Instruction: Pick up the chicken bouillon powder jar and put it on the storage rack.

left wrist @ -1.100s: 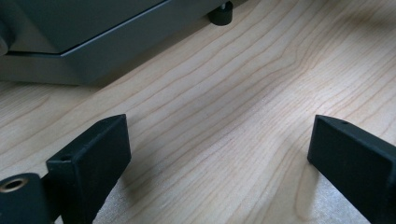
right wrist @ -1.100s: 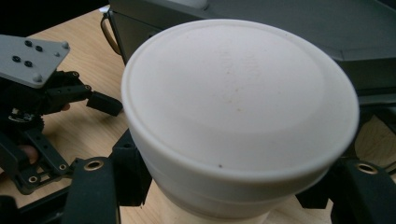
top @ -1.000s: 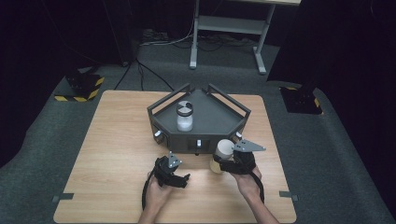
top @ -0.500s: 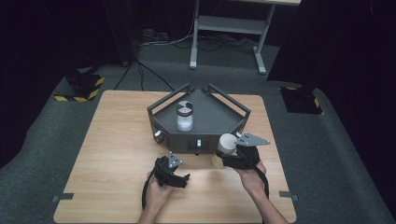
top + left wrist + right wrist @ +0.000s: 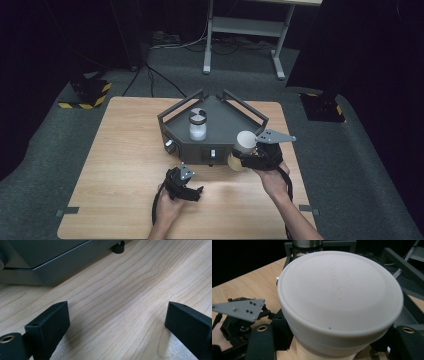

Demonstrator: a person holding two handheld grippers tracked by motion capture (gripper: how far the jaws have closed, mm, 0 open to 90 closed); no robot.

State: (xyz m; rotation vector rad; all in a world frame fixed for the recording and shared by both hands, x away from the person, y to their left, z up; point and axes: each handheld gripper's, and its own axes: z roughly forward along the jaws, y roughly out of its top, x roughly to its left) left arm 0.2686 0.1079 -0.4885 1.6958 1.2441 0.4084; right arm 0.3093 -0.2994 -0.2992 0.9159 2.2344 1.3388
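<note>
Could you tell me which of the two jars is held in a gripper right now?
The cream-lidded jar, clamped by the right gripper; the clear jar stands free on the grey tray.

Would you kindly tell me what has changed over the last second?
The right gripper, shut on the white-lidded jar, has lifted it from the table up to the grey tray's front edge. The left gripper stayed open on the table, and the clear jar stayed in the tray.
</note>
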